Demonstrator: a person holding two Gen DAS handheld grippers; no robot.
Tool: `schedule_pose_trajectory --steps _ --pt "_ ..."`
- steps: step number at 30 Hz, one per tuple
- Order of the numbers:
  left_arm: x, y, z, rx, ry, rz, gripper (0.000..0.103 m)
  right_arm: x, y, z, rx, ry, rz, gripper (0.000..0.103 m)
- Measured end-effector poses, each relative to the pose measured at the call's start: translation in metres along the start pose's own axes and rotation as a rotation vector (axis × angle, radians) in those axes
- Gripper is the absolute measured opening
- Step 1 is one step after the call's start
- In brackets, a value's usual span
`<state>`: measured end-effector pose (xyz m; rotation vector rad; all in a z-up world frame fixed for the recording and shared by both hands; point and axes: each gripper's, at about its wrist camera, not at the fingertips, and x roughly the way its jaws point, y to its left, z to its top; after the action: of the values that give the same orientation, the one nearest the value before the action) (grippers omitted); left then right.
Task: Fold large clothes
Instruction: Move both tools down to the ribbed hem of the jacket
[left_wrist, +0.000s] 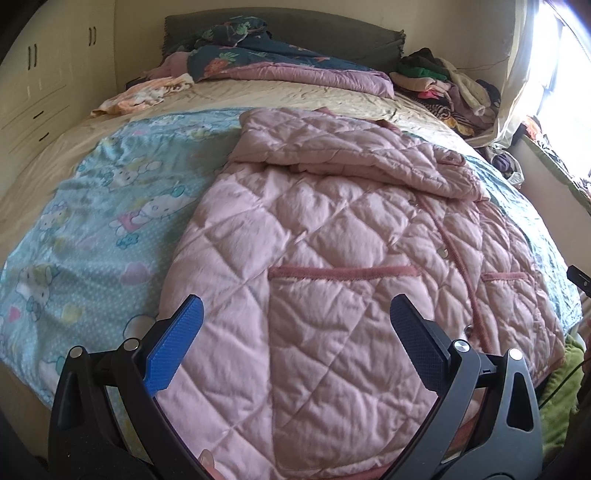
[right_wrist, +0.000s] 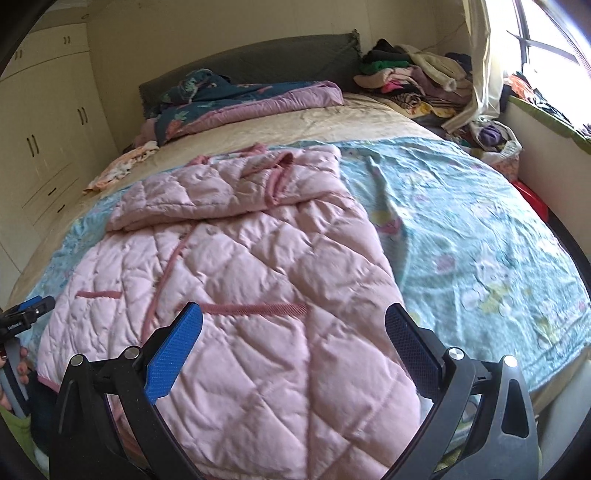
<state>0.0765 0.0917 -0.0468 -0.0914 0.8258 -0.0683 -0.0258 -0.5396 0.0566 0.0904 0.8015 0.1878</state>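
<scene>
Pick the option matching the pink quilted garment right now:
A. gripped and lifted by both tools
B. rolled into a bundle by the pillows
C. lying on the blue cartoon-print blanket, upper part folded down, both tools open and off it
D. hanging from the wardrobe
C: the pink quilted garment lies on the blue blanket, its top flopped over; left tool and right tool gape empty.
</scene>
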Motion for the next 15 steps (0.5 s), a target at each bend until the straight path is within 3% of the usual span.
schedule_pose_trajectory --steps 15 --pt "0.000 0.054 -0.027 -0.117 0.033 0.042 0.095 0.000 -0.020 -0.017 0.011 0.042 -0.027 0.099"
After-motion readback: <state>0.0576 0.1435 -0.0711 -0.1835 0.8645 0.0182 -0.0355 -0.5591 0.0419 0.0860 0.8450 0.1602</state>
